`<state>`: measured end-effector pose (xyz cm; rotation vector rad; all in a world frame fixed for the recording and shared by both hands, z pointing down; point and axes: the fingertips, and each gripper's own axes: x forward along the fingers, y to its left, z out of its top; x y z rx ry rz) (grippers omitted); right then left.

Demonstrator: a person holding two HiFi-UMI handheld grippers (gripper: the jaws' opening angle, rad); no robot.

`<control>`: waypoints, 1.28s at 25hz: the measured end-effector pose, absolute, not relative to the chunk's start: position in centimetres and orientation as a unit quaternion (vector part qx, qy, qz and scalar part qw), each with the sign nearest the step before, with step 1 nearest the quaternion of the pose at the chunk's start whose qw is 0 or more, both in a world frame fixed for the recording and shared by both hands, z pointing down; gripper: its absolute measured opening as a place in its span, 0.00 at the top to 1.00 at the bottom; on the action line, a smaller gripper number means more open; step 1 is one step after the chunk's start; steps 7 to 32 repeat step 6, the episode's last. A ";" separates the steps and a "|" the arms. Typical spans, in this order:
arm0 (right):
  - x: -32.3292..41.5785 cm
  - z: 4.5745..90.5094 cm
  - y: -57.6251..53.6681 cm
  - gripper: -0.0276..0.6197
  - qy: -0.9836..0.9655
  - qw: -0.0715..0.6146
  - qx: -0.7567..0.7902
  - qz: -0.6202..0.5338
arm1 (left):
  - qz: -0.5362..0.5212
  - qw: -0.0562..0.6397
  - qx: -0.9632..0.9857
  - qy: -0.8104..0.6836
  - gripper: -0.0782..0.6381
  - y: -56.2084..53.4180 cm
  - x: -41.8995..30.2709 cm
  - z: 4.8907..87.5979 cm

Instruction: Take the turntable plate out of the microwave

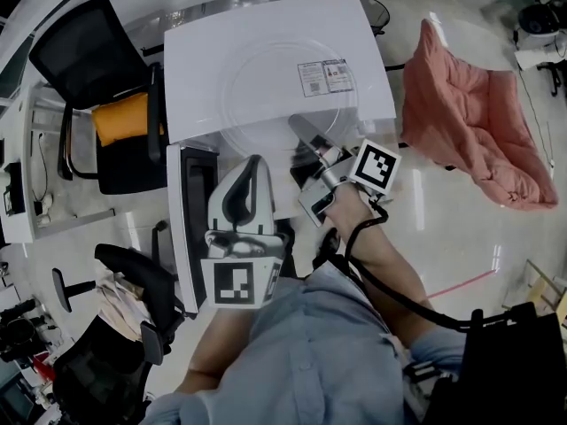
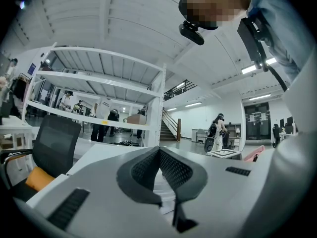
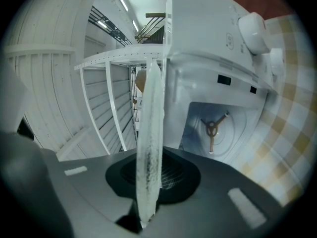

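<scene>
Room: a large hall with a glossy pale floor [image 1: 443, 237], a ribbed white ceiling and strip lights. A few people stand far off in the left gripper view.
Shelving: white metal racks [image 2: 99, 78] with open slatted shelves on upright posts, and a staircase [image 2: 170, 128] beyond them.
Surface: covered by a yellow-and-white checked cloth [image 3: 292, 118], seen beside the microwave's open front.
Microwave: a white box with a smooth flat top [image 1: 266, 42]. Its dark-panelled door [image 1: 190, 228] stands open on the left. The front carries two round white knobs [image 3: 255, 31]. A three-armed, brass-coloured spindle [image 3: 212, 130] sits bare on the cavity floor.
Pink cloth: salmon, padded and crumpled [image 1: 469, 122], on the floor to the right of the microwave.
Chair: a black office chair [image 1: 89, 60] with an orange cushion [image 1: 122, 118], left of the microwave.
Turntable plate: a round plate of clear glass [image 1: 257, 104], out of the cavity and held flat over the microwave's top. The right gripper view shows it edge-on, its rim frosted and speckled.
Right hand-held gripper: clamped [image 1: 306, 133] on the plate's near rim, with a ribbed dark pad against each face.
Left hand-held gripper: jaws together [image 1: 252, 162] with nothing between them, above the open door and apart from the plate.
Writing: a two-panel sticker [image 1: 325, 76] on the microwave top, its print too small to read. Each gripper's marker cube bears black-and-white squares.
</scene>
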<state>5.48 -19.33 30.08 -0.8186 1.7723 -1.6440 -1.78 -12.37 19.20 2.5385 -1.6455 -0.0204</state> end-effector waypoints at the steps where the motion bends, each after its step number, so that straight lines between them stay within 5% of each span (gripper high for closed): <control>1: 5.5 30.1 -19.3 0.91 0.664 0.291 -0.306 -0.617 | -0.007 0.058 0.837 -0.544 0.89 -12.4 -1.8 19.2; 32: 5.5 30.2 -19.3 0.91 0.664 0.289 -0.308 -0.617 | -0.007 0.059 0.837 -0.543 0.89 -12.3 -1.7 19.3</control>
